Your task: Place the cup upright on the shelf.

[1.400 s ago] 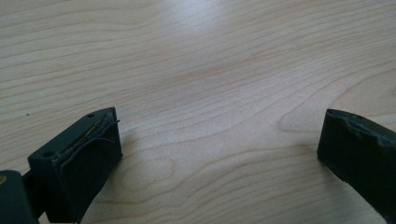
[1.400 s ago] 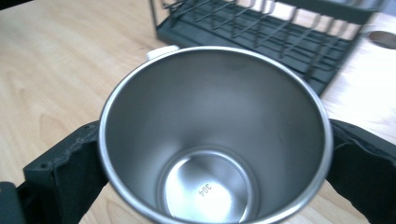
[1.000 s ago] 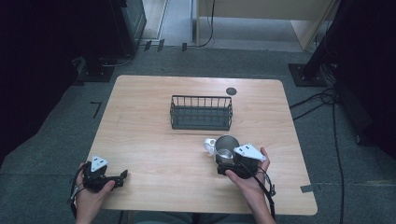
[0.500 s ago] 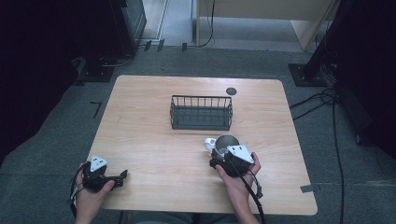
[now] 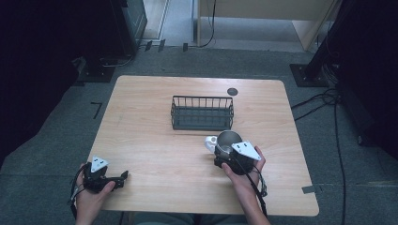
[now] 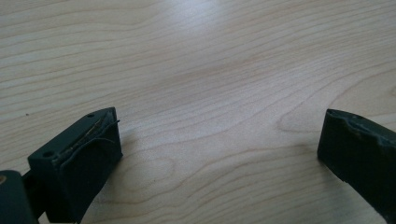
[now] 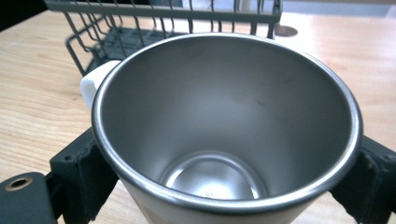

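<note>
A steel mug (image 5: 228, 140) with a white handle (image 5: 210, 140) stands on the wooden table (image 5: 150, 140), just in front of a black wire basket (image 5: 202, 112). My right gripper (image 5: 230, 151) comes at the mug from the near side. In the right gripper view its jaws press against both sides of the mug (image 7: 224, 121), whose inside holds nothing, so the right gripper (image 7: 229, 182) is shut on it. My left gripper (image 5: 123, 178) rests at the table's near left corner. Its jaws stand wide apart over bare wood, so the left gripper (image 6: 219, 140) is open.
The wire basket (image 7: 140, 28) sits mid-table, right behind the mug, with nothing visible in it. A small dark disc (image 5: 232, 91) lies on the table beyond the basket. Cables run across the floor to the right of the table.
My right gripper has shifted a little to the left and settled around the mug. The left gripper has stayed where it was.
</note>
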`<action>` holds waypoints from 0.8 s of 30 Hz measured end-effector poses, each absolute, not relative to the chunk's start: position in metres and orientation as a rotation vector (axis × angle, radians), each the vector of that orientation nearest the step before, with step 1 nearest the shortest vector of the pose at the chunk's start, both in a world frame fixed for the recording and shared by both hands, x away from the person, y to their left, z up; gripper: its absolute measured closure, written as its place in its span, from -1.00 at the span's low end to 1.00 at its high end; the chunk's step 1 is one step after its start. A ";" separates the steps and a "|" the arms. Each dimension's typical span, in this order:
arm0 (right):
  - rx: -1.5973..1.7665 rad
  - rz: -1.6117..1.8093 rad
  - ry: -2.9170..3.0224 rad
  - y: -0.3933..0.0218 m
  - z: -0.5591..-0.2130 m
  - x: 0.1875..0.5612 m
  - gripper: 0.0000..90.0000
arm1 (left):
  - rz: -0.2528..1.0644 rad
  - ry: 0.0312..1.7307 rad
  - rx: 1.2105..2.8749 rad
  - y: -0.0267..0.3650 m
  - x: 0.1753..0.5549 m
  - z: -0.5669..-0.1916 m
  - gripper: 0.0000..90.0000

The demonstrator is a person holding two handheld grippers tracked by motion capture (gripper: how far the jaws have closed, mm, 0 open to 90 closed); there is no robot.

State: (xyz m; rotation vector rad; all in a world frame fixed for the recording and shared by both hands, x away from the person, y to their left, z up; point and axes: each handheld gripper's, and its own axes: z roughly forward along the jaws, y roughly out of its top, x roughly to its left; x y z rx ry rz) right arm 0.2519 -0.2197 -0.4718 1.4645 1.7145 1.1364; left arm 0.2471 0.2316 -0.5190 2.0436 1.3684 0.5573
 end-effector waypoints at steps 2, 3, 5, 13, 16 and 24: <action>1.447 1.147 1.726 -0.220 -0.466 0.254 -0.84 | 0.558 1.369 2.044 0.232 0.247 -0.519 -1.00; 1.436 1.148 1.733 -0.219 -0.463 0.255 -0.84 | 0.558 1.369 2.044 0.232 0.247 -0.519 -1.00; 1.418 1.157 1.741 -0.218 -0.456 0.259 -0.84 | 0.557 1.369 2.043 0.232 0.247 -0.519 -1.00; 1.370 1.201 1.759 -0.212 -0.431 0.277 -0.84 | 0.561 1.368 2.046 0.231 0.247 -0.519 -1.00; 1.360 1.207 1.761 -0.210 -0.424 0.284 -0.84 | 0.562 1.367 2.047 0.231 0.247 -0.519 -1.00; 1.334 1.218 1.765 -0.209 -0.406 0.303 -0.84 | 0.562 1.367 2.049 0.231 0.247 -0.519 -1.00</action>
